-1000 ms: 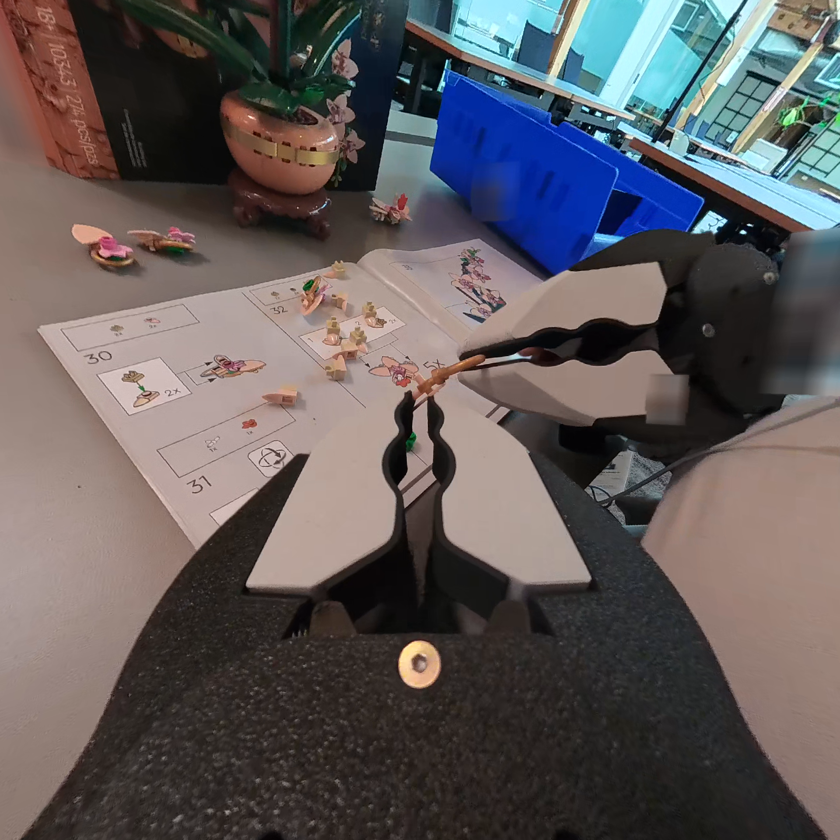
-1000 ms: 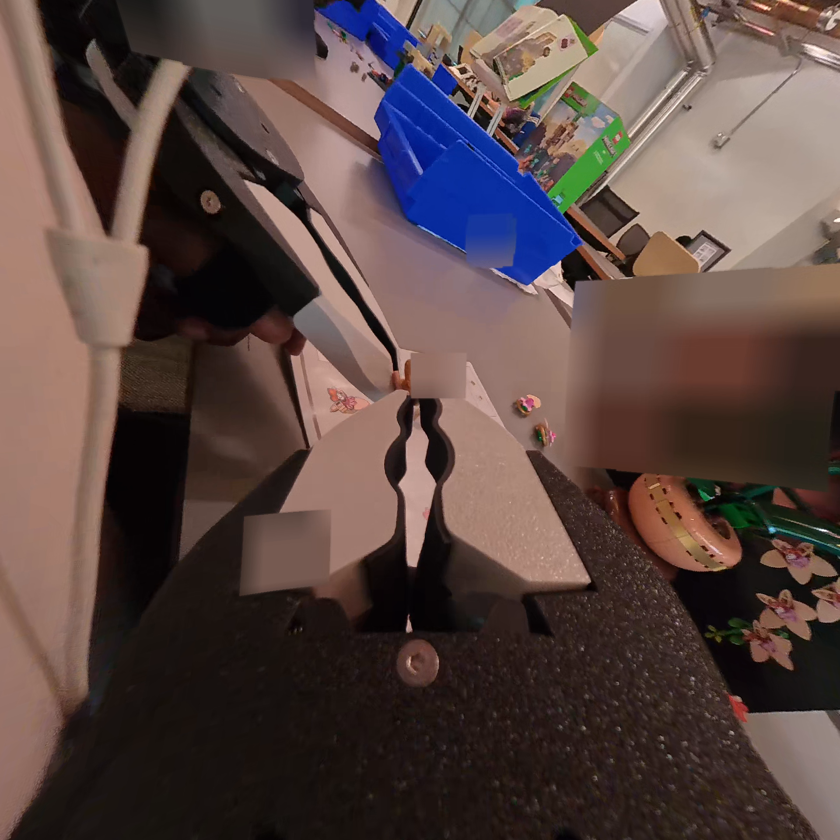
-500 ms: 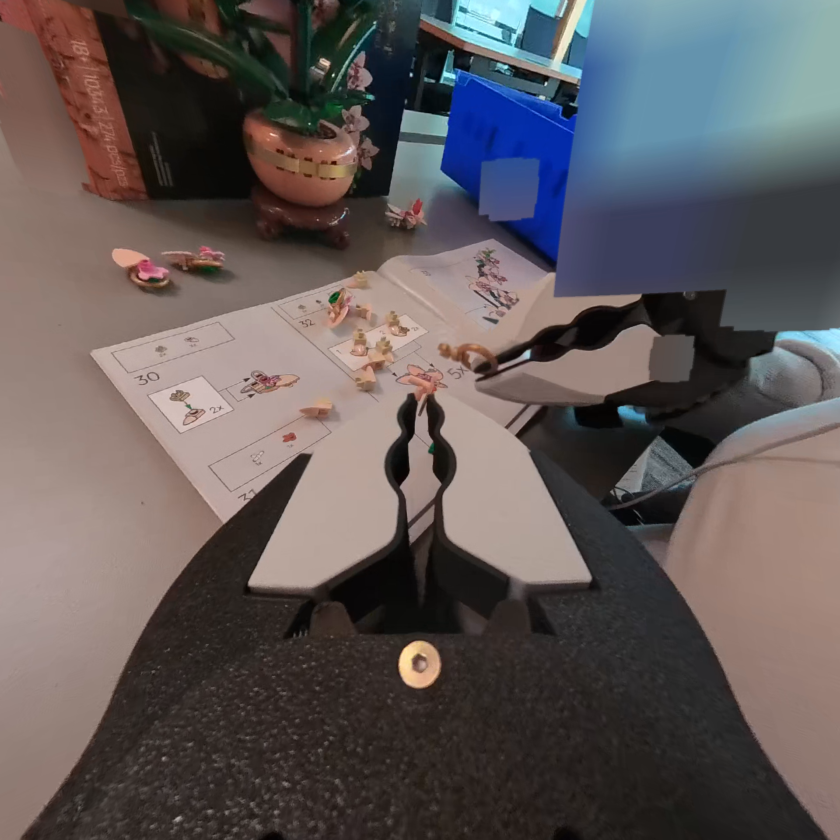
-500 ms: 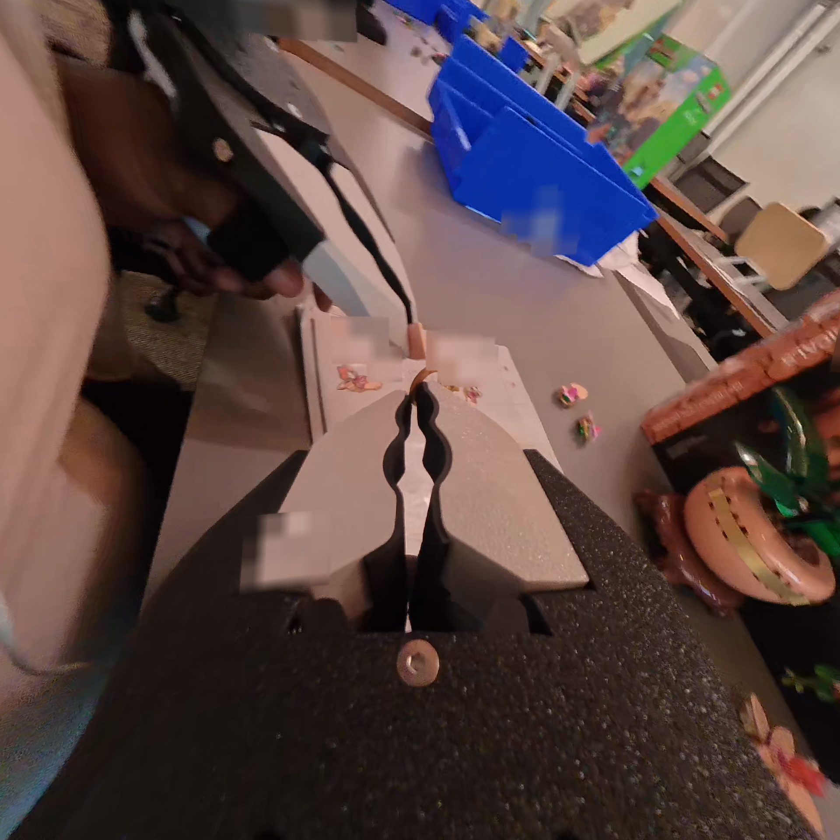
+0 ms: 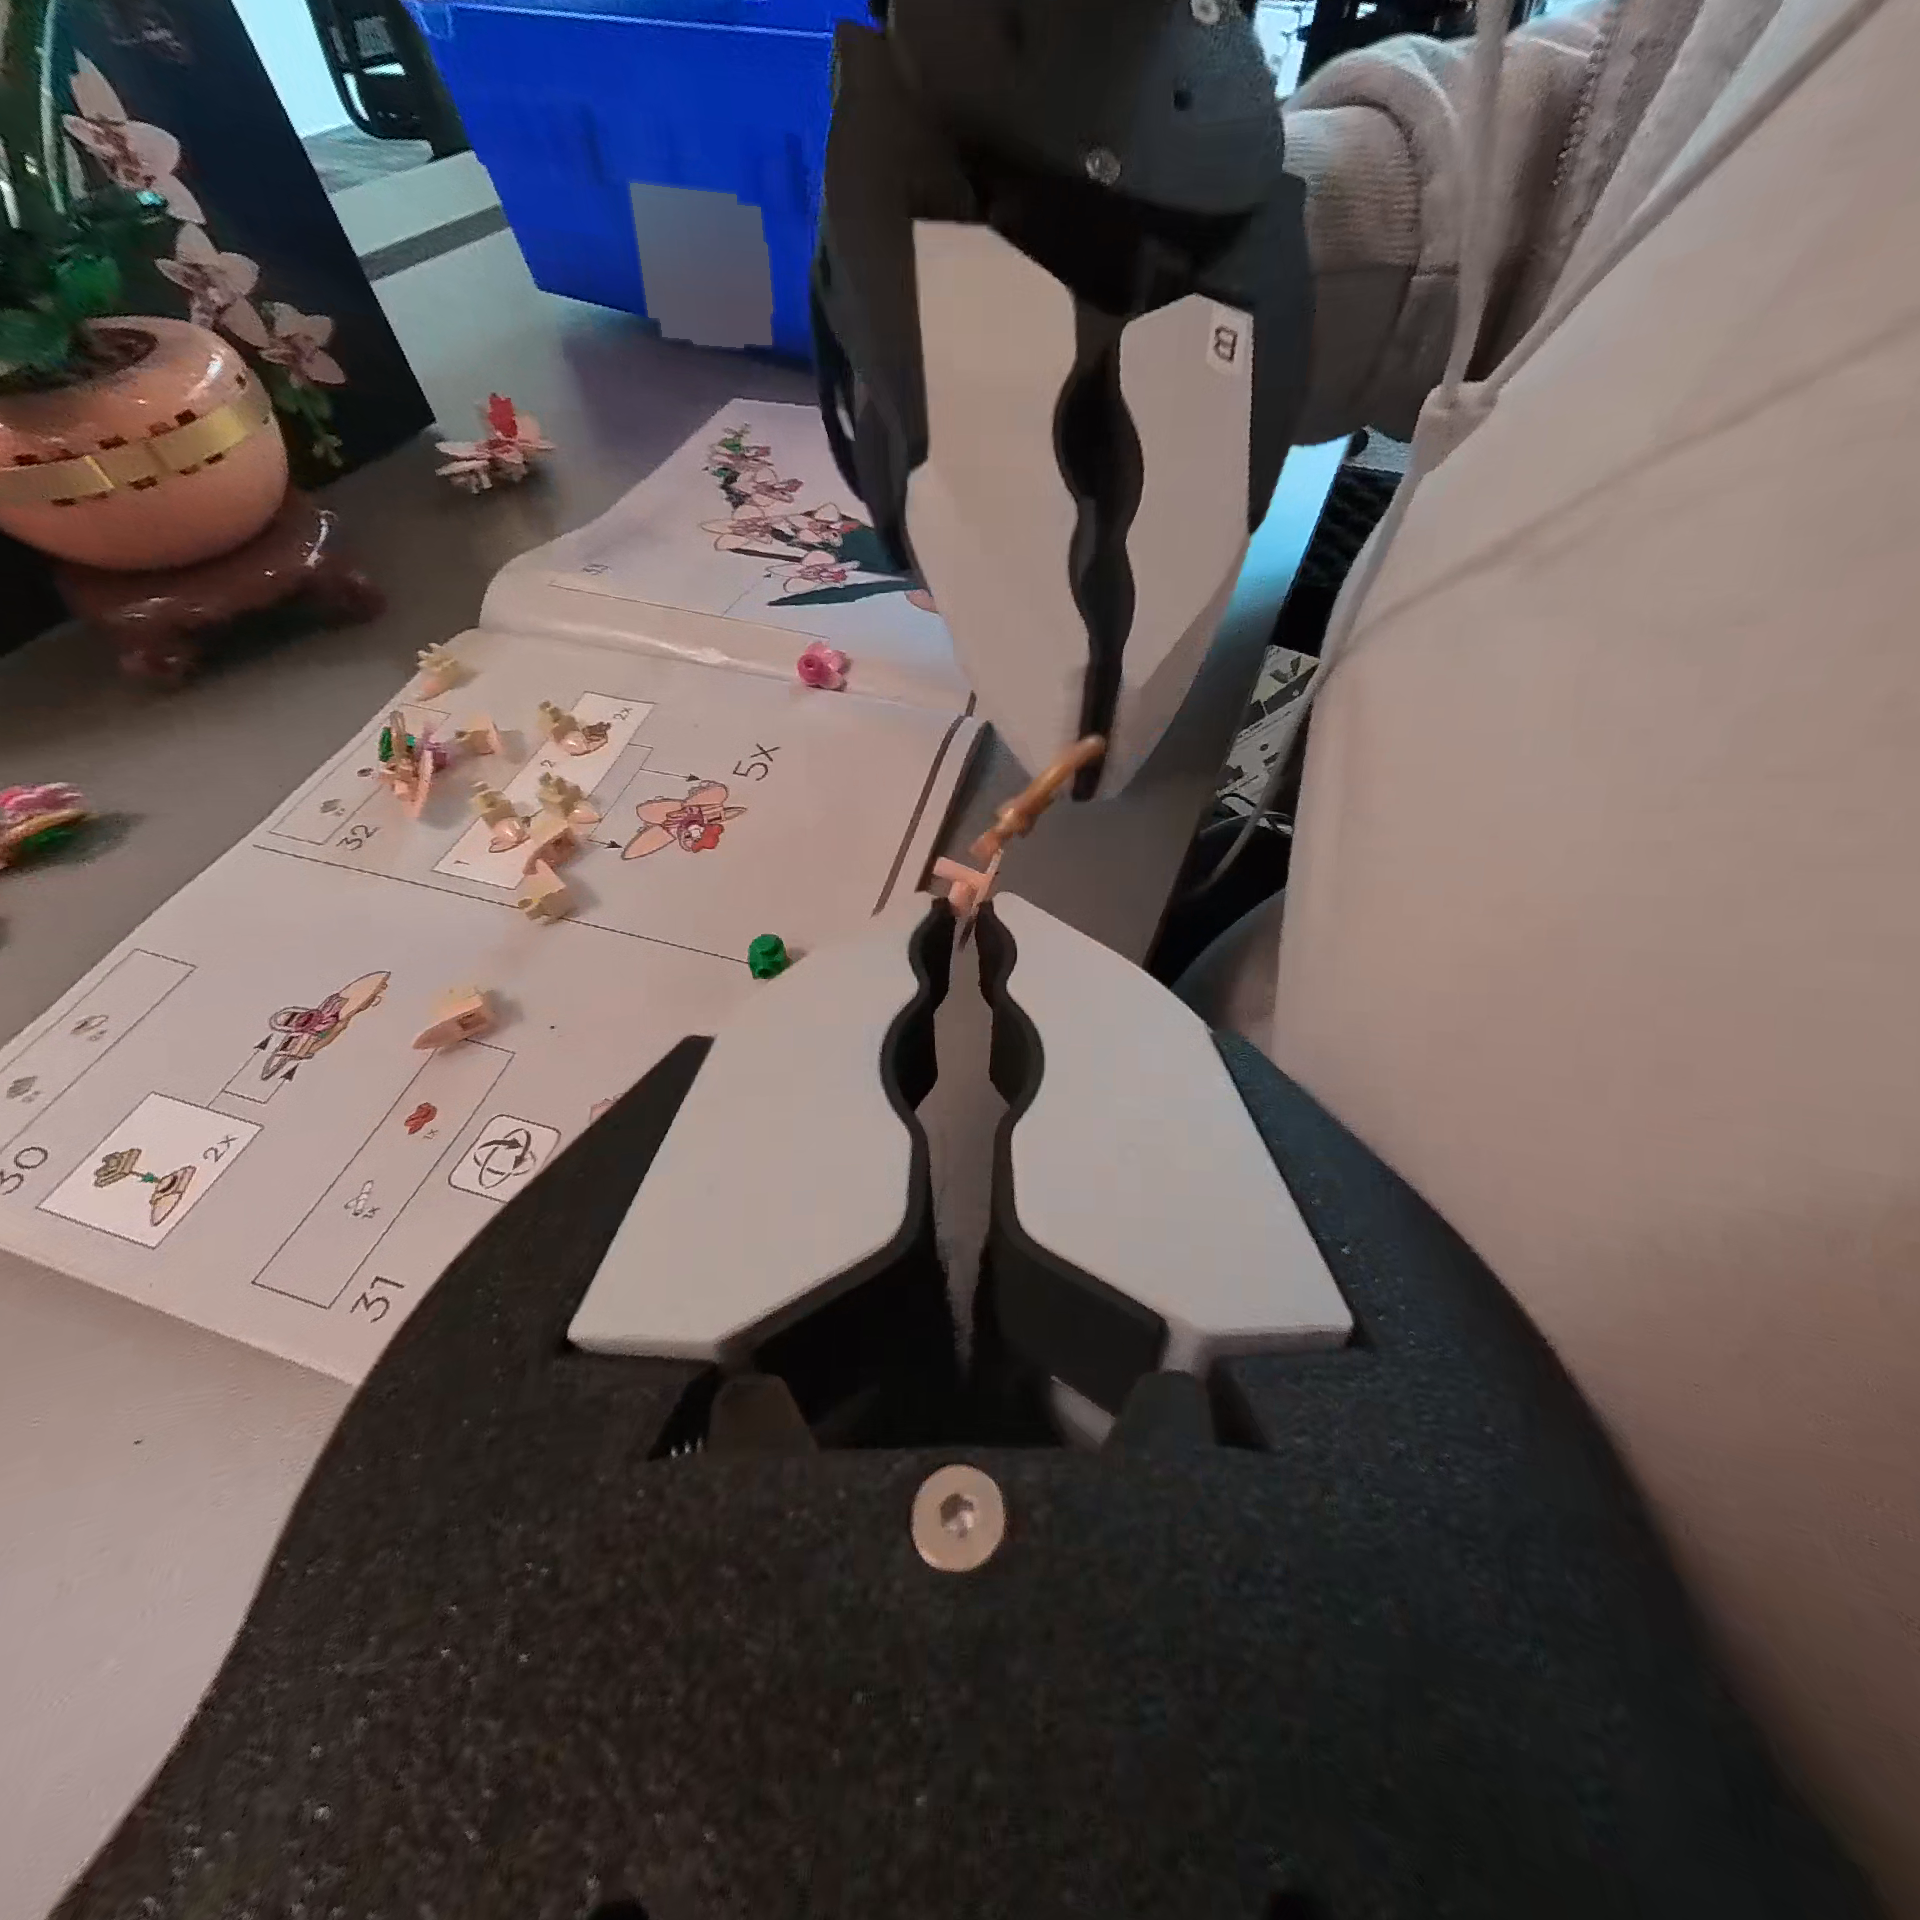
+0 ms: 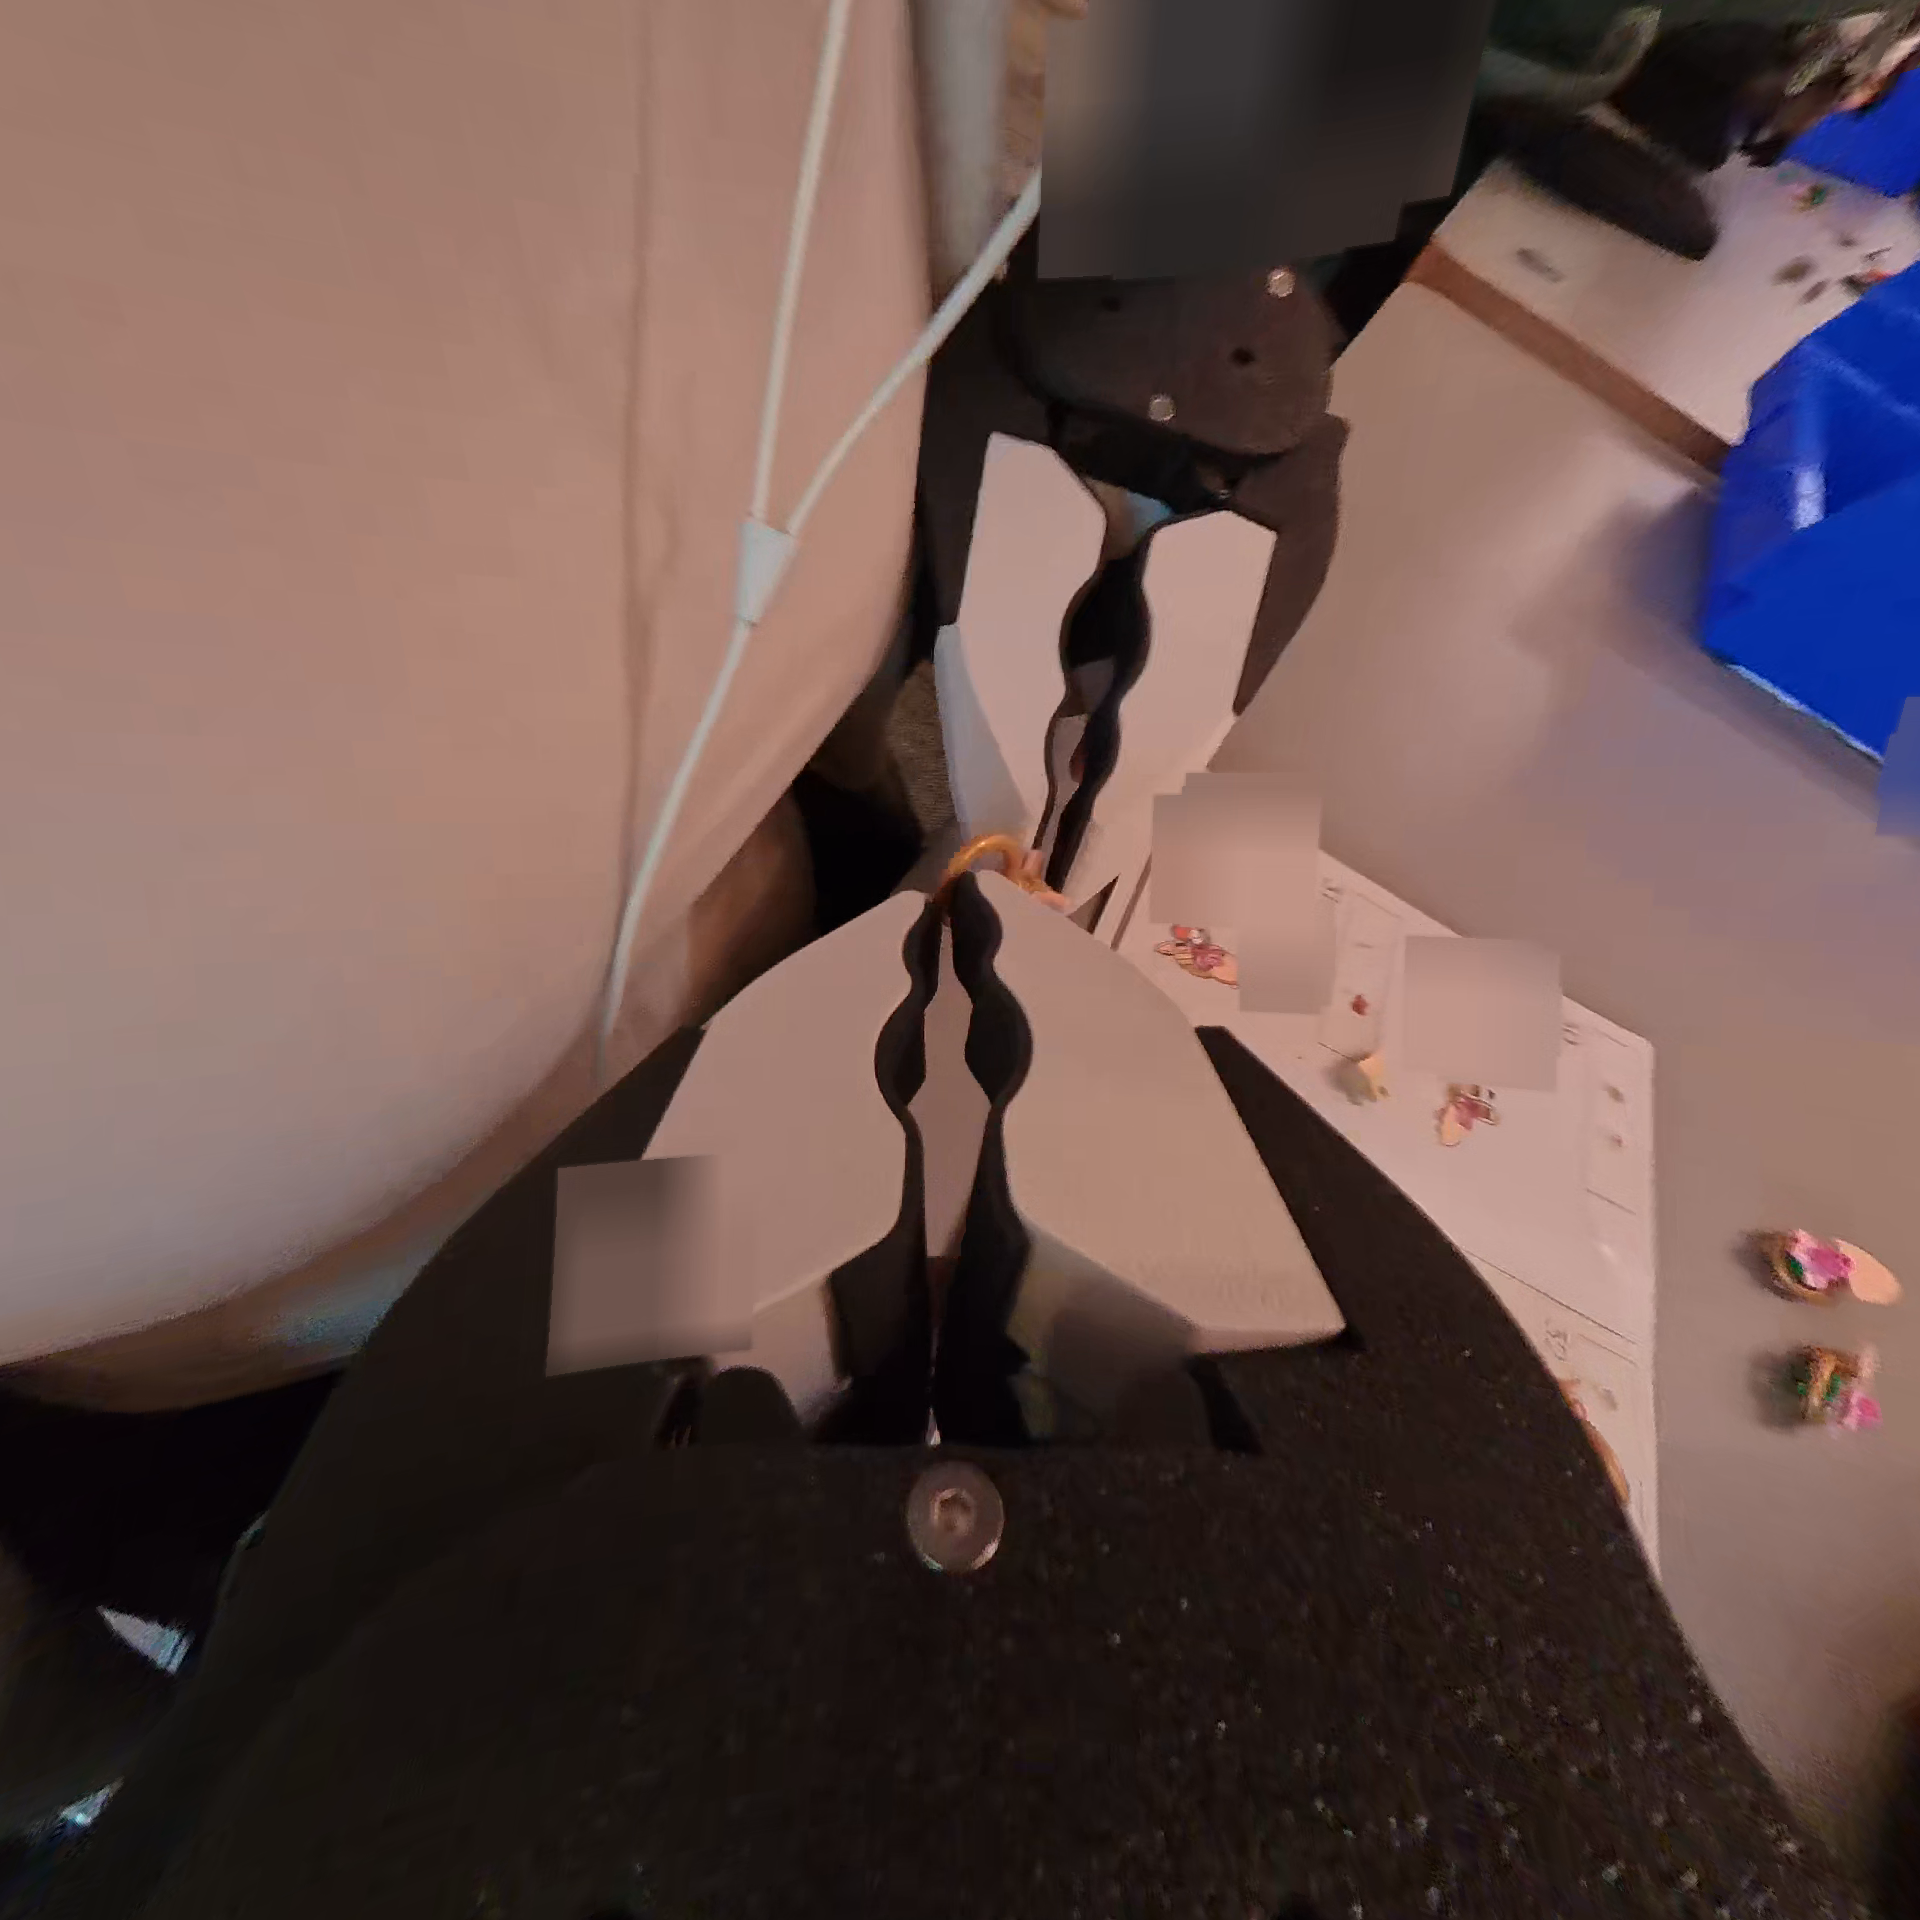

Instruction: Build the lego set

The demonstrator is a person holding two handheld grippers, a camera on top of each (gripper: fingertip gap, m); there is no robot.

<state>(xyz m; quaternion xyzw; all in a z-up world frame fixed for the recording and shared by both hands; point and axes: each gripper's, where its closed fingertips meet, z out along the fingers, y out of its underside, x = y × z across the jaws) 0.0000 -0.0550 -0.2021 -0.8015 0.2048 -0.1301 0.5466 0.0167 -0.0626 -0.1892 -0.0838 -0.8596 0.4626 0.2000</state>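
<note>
The left gripper (image 5: 966,914) is pinching a small pale pink flat piece (image 5: 961,878) at its fingertips, its jaws closed down on it, holding it up off the desk (image 5: 125,1507) just past the near edge of the open instruction booklet (image 5: 312,1039). The right gripper (image 5: 1091,769) is coming down from above, clenched on a thin tan curved stem piece (image 5: 1044,795) whose lower end is touching the pink piece. In the right wrist view the same stem (image 6: 982,857) is arching out of the right gripper (image 6: 951,904) toward the left gripper (image 6: 1060,842), which is pointing down at it. Loose cream and pink pieces (image 5: 540,821) are lying scattered on the booklet, along with a small green stud (image 5: 767,954) and a pink stud (image 5: 823,665). A finished flower (image 5: 494,447) is sitting on the desk beyond the booklet, near a pink pot (image 5: 135,468) holding the built orchid, and a blue bin (image 5: 623,156) is standing behind. A person's pale sweatshirt (image 5: 1610,727) is filling the right side.
</note>
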